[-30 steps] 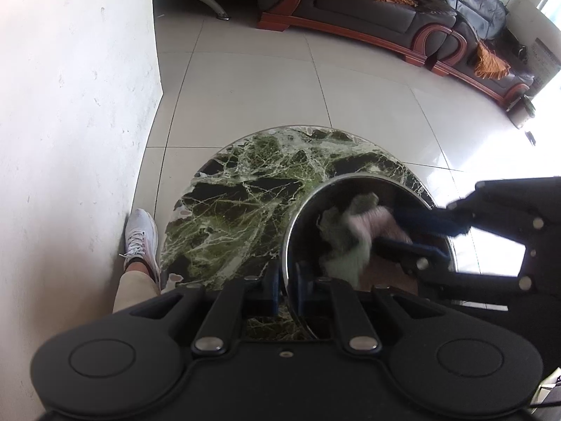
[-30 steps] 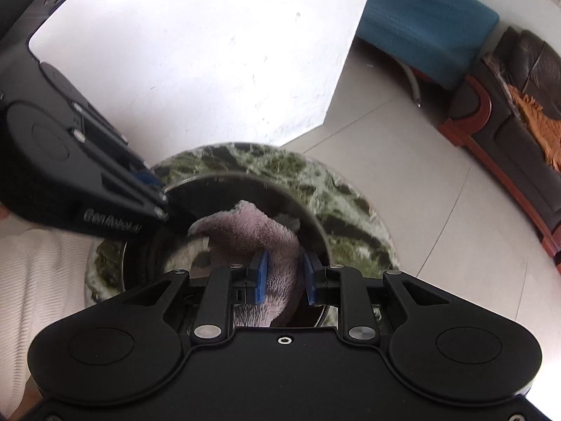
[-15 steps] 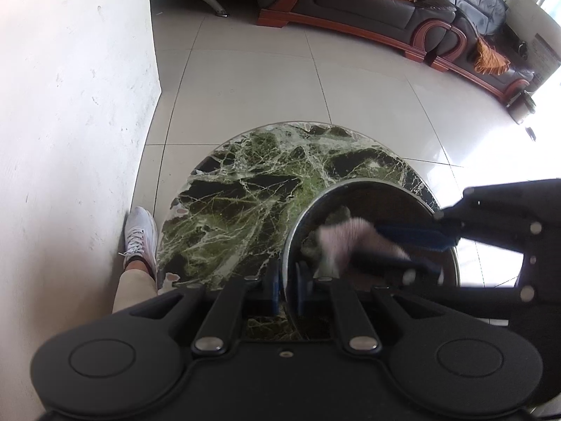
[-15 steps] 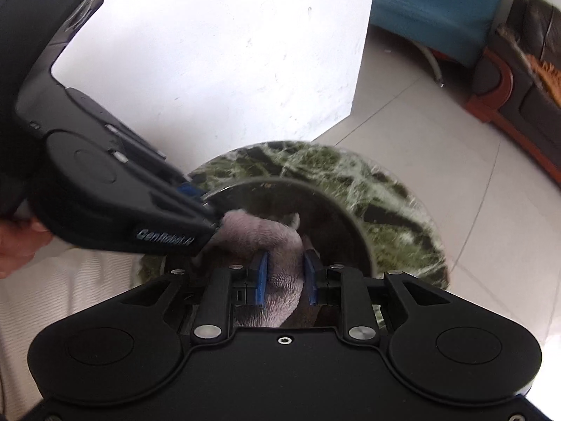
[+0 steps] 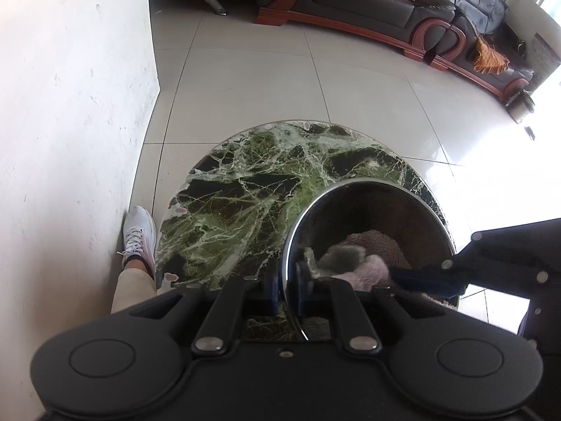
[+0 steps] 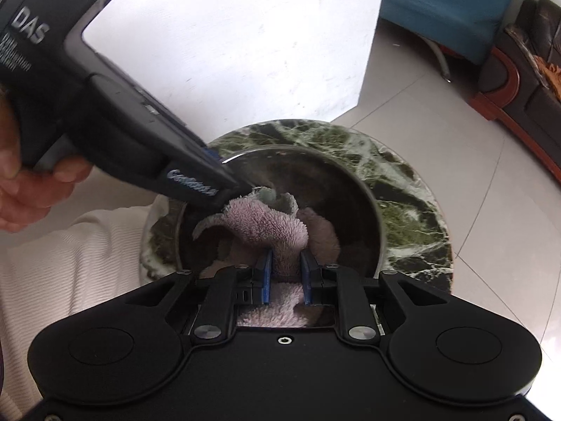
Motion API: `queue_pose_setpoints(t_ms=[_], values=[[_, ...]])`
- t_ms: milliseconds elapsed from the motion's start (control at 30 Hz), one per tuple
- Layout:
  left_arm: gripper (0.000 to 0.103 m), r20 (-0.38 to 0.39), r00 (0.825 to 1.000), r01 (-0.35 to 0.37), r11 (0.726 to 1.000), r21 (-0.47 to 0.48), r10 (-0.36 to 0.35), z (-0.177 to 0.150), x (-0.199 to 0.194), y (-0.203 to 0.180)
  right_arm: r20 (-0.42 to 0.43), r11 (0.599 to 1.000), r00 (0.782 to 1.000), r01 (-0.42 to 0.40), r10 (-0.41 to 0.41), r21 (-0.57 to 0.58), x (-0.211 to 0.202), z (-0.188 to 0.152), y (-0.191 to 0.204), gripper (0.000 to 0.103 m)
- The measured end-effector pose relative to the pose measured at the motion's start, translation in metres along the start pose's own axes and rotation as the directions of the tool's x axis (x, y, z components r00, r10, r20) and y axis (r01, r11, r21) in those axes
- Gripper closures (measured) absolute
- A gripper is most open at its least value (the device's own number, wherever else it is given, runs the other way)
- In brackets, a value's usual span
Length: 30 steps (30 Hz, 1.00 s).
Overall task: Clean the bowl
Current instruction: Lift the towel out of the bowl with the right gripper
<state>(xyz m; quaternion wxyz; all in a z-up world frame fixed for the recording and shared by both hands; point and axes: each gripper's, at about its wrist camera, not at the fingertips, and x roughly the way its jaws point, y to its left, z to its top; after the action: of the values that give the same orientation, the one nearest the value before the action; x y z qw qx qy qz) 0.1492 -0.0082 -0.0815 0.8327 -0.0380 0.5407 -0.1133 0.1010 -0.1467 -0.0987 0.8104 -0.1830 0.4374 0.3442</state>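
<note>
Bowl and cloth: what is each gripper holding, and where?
Left gripper pinches the bowl by its near rim. Right gripper clamps the pink cloth at its bunched middle.

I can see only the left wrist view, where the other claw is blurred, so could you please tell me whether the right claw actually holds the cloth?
Observer: Yes. In the right wrist view, both blue pads of the right claw press on the pink cloth.
Operator: Thank you. Where does the cloth lie?
Observer: It is bunched inside the bowl, with its grey edge close beside the left claw at the rim.
Operator: What holds that claw?
Observer: A hand grips its handle.
</note>
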Motion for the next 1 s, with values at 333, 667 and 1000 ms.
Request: queue_pose_setpoints(t_ms=[333, 667, 1000], values=[[0.093, -0.006, 1.000, 0.007, 1.000, 0.002, -0.007, 0.000, 0.001, 0.001, -0.030, 0.998, 0.999, -0.032, 0.034, 0.051, 0.014, 0.014, -0.014, 0.075], [0.093, -0.012, 1.000, 0.009, 1.000, 0.009, -0.009, 0.000, 0.002, 0.000, 0.023, 0.998, 1.000, -0.010, 0.009, 0.057, -0.001, 0.007, -0.016, 0.090], [0.093, -0.014, 1.000, 0.009, 1.000, 0.007, -0.009, -0.001, 0.002, -0.001, 0.185, 0.989, 0.983, -0.028, 0.001, 0.146, -0.055, 0.022, -0.041, 0.090]])
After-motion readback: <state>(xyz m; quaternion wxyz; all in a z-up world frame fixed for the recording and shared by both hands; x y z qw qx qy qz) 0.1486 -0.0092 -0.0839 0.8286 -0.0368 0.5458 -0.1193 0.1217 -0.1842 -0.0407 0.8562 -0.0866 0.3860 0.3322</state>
